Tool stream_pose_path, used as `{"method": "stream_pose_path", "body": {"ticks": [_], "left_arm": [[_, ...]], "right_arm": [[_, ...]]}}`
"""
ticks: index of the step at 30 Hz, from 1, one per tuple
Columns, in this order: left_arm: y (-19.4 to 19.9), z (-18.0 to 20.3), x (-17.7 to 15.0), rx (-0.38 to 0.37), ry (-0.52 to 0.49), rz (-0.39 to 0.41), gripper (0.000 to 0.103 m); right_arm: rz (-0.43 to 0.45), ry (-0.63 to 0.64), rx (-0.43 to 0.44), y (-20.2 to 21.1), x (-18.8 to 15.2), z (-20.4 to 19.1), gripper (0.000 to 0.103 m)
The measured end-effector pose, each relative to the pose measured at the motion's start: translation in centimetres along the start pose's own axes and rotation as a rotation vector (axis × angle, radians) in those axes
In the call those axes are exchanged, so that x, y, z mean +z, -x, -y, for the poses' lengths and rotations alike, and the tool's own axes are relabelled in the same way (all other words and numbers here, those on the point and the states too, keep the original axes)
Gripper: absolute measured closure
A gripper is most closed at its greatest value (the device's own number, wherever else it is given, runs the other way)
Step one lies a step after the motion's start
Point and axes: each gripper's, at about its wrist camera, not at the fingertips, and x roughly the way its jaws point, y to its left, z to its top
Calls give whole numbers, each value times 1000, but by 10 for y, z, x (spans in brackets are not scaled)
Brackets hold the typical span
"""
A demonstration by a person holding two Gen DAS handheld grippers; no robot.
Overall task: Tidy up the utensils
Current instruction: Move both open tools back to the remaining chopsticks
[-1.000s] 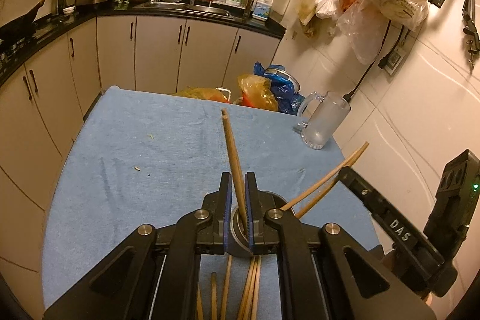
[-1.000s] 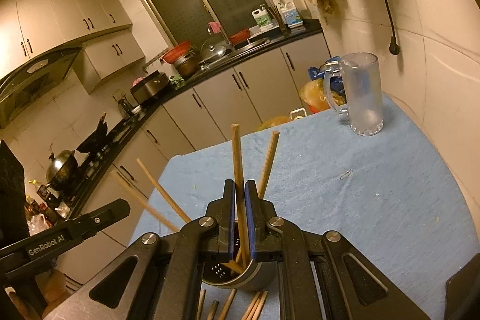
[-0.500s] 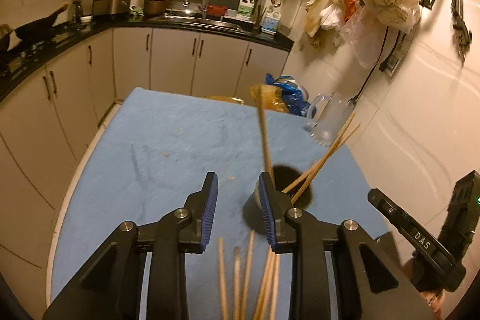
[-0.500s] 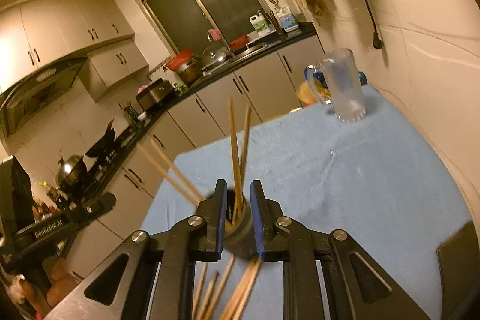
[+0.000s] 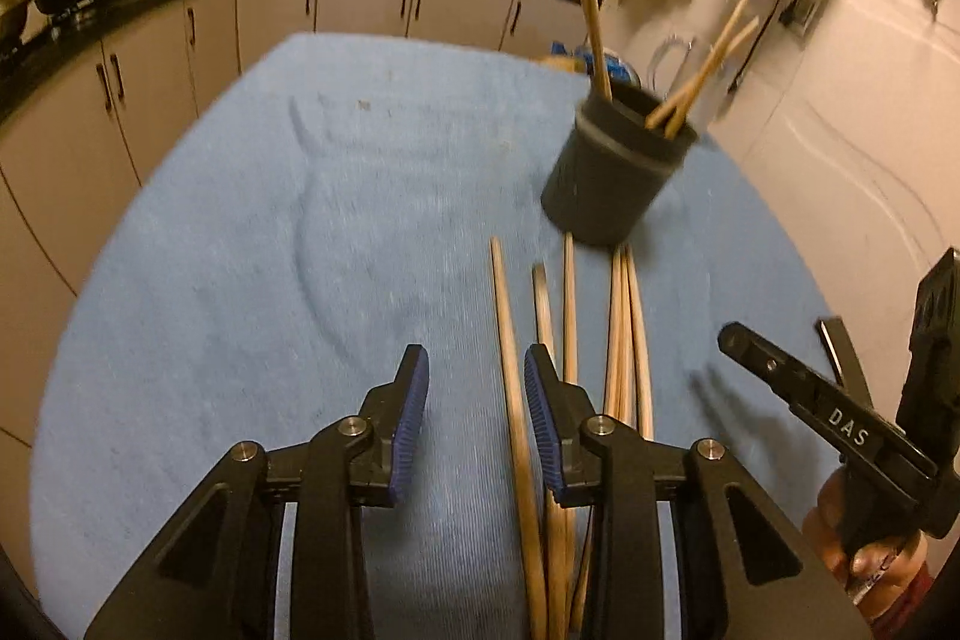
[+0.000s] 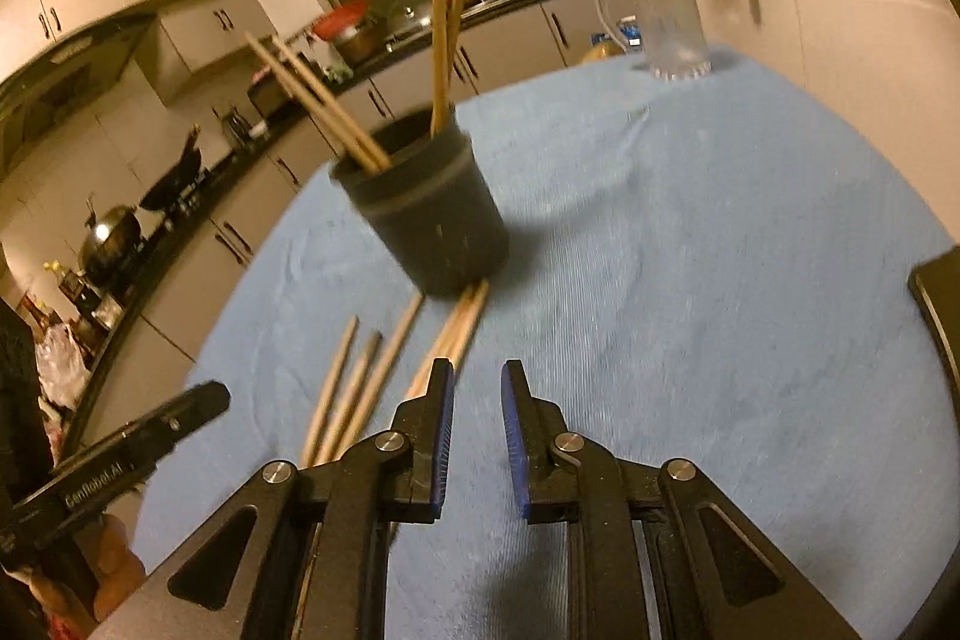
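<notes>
A dark utensil cup (image 5: 618,160) stands on the blue cloth with several wooden chopsticks upright in it; it also shows in the right wrist view (image 6: 426,208). Several loose chopsticks (image 5: 624,328) lie flat on the cloth in front of the cup, also in the right wrist view (image 6: 384,376). My left gripper (image 5: 474,388) is open and empty; one chopstick lies below, between its fingers. My right gripper (image 6: 477,394) is open and empty, just right of the loose chopsticks.
A clear glass mug (image 6: 666,16) stands at the far edge of the cloth-covered table (image 5: 300,220). Kitchen cabinets and a cluttered counter run behind and to the left. A tiled wall stands close on the right. A dark flat object (image 6: 942,304) lies at the table's right edge.
Both grippers let go of their chopsticks, which now stand in the cup. Both opened, pulled back from the cup and came down near the loose chopsticks.
</notes>
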Motion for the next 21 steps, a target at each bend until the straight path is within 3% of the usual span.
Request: {"method": "stream_pose_path", "body": {"ticks": [4, 14, 21], "left_arm": [[-10, 3, -4, -4, -18, -36, 71], [-59, 16, 18, 24, -30, -153, 71], [-66, 10, 28, 71, -14, -133, 82]], "right_arm": [[-20, 9, -24, -7, -8, 3, 85], [-50, -40, 10, -14, -13, 11, 85], [-77, -25, 7, -18, -12, 7, 85]]}}
